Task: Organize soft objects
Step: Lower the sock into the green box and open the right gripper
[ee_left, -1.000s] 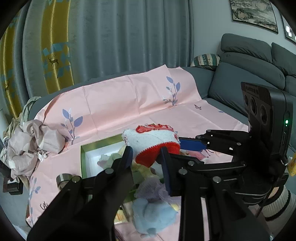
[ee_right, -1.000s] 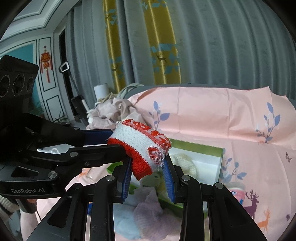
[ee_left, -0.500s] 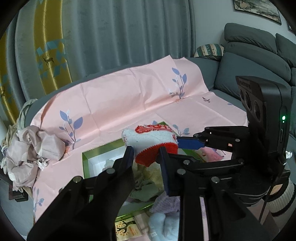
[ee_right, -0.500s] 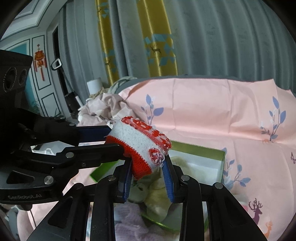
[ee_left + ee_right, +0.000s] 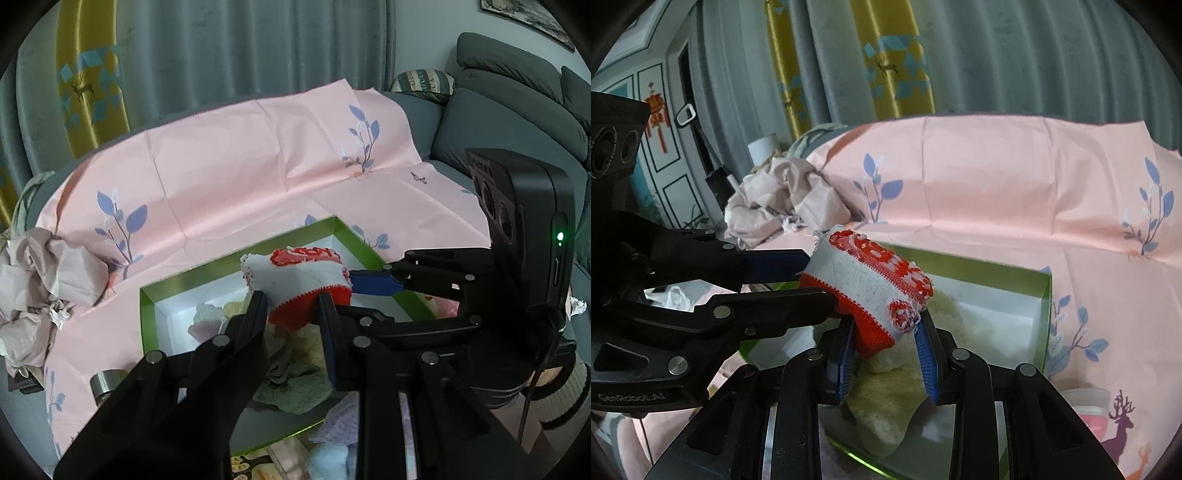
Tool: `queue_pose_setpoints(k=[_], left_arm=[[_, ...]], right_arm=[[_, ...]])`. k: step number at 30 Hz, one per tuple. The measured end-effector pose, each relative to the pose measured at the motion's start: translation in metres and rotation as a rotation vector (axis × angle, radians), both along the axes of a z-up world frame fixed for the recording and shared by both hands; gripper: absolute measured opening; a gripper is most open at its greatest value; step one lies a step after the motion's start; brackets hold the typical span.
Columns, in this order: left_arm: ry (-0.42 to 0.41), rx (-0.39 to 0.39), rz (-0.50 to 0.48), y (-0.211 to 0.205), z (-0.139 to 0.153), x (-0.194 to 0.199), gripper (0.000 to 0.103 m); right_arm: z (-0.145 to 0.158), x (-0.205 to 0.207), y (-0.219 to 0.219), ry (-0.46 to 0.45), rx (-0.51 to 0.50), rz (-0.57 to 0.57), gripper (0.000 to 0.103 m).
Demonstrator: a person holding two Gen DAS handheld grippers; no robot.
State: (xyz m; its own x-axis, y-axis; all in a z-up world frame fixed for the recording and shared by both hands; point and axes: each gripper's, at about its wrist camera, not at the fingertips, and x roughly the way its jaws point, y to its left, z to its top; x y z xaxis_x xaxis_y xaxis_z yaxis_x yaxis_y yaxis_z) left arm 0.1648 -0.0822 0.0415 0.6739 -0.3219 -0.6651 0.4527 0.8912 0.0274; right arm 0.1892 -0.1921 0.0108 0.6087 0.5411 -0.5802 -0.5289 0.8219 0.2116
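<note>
A folded red-and-white knitted cloth (image 5: 295, 284) is held in the air over a green-rimmed box (image 5: 146, 325) with a white inside. My left gripper (image 5: 291, 310) is shut on one end of the cloth. My right gripper (image 5: 886, 332) is shut on the other end, and the cloth (image 5: 871, 288) sits between its blue pads. The box (image 5: 1043, 325) holds several soft items, among them a cream fluffy one (image 5: 886, 398) and a greenish one (image 5: 295, 391). Each gripper shows in the other's view, crossing from the side.
A pink leaf-print sheet (image 5: 240, 177) covers the surface under the box. A crumpled beige cloth pile (image 5: 40, 280) lies at the left. A lilac and a light blue soft item (image 5: 332, 443) lie in front of the box. A grey sofa (image 5: 498, 122) is at the right.
Both grippers have carried the red-and-white cloth forward, from near the box's front edge to above its inside. The grip has not changed.
</note>
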Motion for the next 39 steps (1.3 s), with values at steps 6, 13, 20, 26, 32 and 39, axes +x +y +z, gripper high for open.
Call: queue_pose_setpoints(k=[6, 13, 20, 26, 32, 39], left_arm=[[0.044, -0.012, 0.005, 0.002, -0.013, 0.014, 0.025], [0.092, -0.018, 0.008, 0.003, -0.026, 0.025, 0.025], [0.14, -0.032, 0.017, 0.006, -0.034, 0.03, 0.025], [0.156, -0.019, 0.041, 0.007, -0.037, 0.03, 0.032], [0.128, -0.039, 0.109, 0.024, -0.029, 0.021, 0.087], [0.114, -0.081, 0.178, 0.043, -0.013, -0.005, 0.102]], right_arm=[[-0.014, 0.01, 0.001, 0.038, -0.007, -0.002, 0.034], [-0.027, 0.018, 0.004, 0.084, -0.03, -0.001, 0.034], [-0.033, 0.02, 0.007, 0.117, -0.059, -0.009, 0.034], [-0.033, 0.021, 0.007, 0.135, -0.071, -0.026, 0.034], [-0.024, 0.014, -0.003, 0.117, -0.086, -0.098, 0.044], [0.003, -0.018, -0.019, 0.061, -0.083, -0.19, 0.074]])
